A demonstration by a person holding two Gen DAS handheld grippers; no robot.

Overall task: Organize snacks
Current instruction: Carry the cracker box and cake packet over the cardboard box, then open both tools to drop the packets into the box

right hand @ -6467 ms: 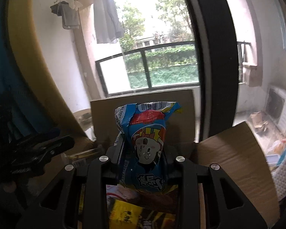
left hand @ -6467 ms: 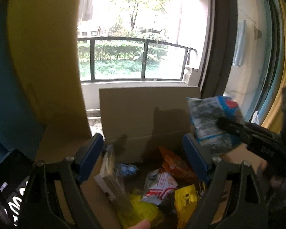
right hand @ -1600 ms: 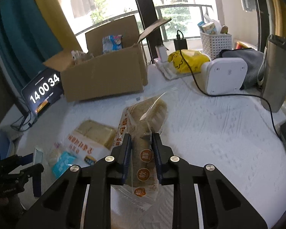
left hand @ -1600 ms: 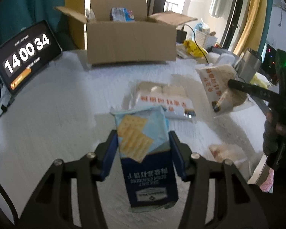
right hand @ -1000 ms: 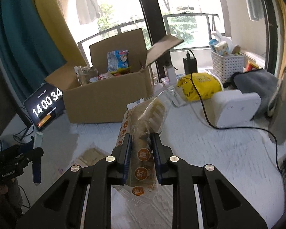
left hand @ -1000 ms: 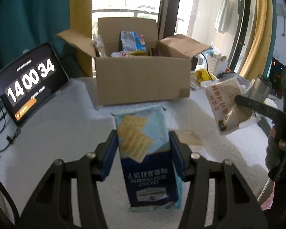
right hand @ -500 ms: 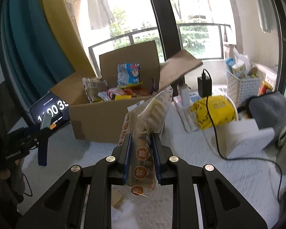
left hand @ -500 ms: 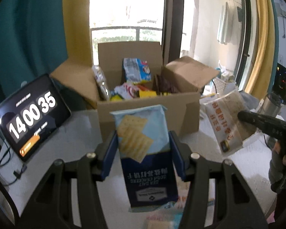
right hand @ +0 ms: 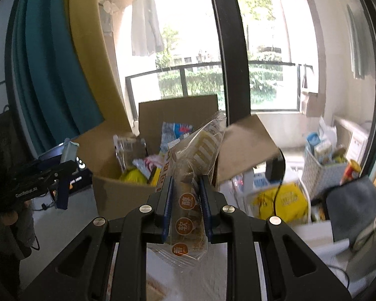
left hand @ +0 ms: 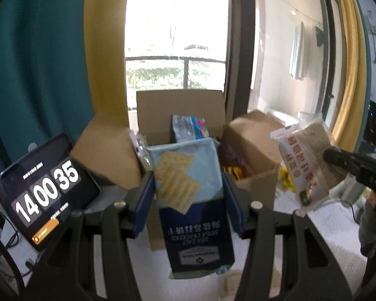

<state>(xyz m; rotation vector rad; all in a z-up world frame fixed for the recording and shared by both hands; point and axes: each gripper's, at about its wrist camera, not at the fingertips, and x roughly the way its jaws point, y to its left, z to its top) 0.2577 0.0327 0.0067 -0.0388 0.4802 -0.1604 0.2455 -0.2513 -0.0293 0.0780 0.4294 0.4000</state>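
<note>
- Showing 2 hand-held grippers w/ snack packs raised in front of an open cardboard box (left hand: pixel 253 185) on a white table (right hand: pixel 70 215).
- Left gripper (left hand: pixel 188 195): jaws clamped on a cracker pack (left hand: pixel 190 188), blue w/ cracker print, held upright; label text reads upside down in left wrist view. Pack's top edge overlaps the box's near wall in that view.
- Right gripper (right hand: pixel 185 198): jaws nearly together, clamped on a clear-wrapped bread pack (right hand: pixel 195 165) w/ orange round stickers; pack tilts up toward the box's right flap (right hand: pixel 248 148).
- Box: 4 flaps open; inside, a blue-white snack bag (left hand: pixel 188 129) stands upright at the far wall, w/ yellow (right hand: pixel 132 176), red-white & dark packs around it.
- Tablet clock (left hand: pixel 42 188): left of box, leaning, reads 14 00 35.
- Right of box (right wrist view): yellow bag (right hand: pixel 280 200), white basket (right hand: pixel 320 173) w/ small cartons, grey cloth (right hand: pixel 351 200), black cable.
- Far side: window, balcony railing, teal & yellow curtains.
</note>
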